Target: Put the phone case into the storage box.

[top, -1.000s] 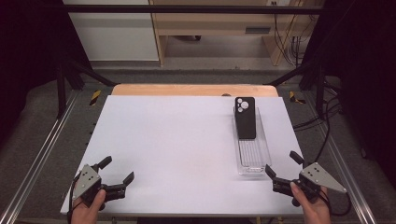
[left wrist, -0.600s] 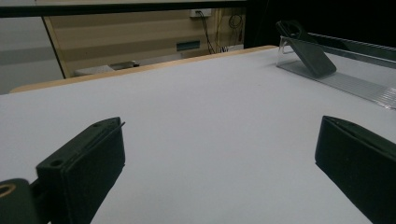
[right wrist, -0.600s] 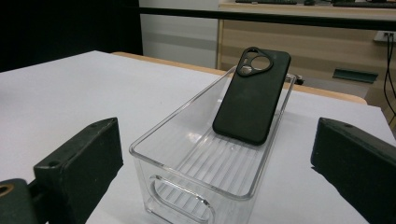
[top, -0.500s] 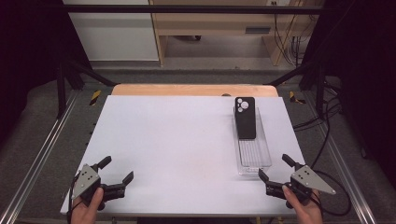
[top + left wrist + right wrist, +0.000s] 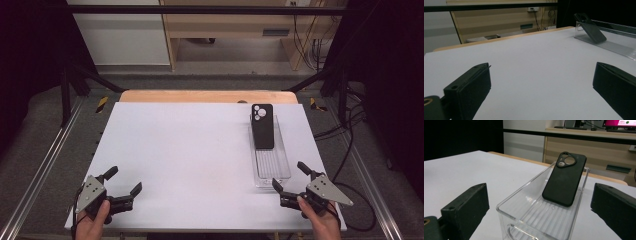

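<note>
In the high view, I am holding my left gripper (image 5: 123,189) near the front left corner of the white rectangular table (image 5: 190,150), and its two black jaws are standing wide apart with nothing between them. My right gripper (image 5: 289,174) is waiting at the front right, just beside the near end of the clear plastic oblong tray (image 5: 272,172); its jaws are also spread wide and are holding nothing. The black phone case with round camera holes (image 5: 262,126) is lying in the far half of this tray, with its top end leaning on the far wall. My two grippers are staying well apart from each other.

In the left gripper view, I am looking along my own jaws, which are standing open over the bare white table (image 5: 529,70). The tray (image 5: 609,42) and the phone case (image 5: 592,29) are showing far off at the upper right.

In the right gripper view, my jaws are open on both sides of the near end of the tray (image 5: 524,215), not touching it as far as I can see. The phone case (image 5: 564,179) is resting tilted inside, its lower edge on the ribbed floor and its upper end against the far wall.
</note>
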Demonstrator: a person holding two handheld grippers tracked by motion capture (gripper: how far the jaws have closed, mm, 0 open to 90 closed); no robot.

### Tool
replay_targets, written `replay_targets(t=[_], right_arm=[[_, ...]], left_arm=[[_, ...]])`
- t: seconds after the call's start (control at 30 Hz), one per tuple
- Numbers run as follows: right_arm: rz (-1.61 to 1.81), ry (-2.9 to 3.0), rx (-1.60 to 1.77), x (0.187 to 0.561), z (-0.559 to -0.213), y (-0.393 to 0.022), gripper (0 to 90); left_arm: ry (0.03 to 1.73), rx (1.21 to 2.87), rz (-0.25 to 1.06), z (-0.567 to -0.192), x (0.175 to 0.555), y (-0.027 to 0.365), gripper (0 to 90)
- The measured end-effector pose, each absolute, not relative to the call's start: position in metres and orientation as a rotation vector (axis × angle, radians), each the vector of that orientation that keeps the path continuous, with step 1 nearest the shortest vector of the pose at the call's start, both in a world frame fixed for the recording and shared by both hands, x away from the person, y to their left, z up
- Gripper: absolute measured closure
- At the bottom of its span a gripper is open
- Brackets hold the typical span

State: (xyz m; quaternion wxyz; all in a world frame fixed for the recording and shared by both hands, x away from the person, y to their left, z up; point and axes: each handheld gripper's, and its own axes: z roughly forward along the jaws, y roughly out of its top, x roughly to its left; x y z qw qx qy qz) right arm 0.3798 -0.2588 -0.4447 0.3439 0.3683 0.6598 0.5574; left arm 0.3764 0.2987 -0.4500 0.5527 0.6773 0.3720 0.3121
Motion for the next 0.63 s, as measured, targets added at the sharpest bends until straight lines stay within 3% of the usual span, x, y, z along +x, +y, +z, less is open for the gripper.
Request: replay_targets(t=[0.63], right_arm=[[1.451,1.69,0.941,0.402,-0.444,-0.255,1.8]], left_arm=[[0.906,1.494,0.747,-0.45,0.382,0.311,1.5]])
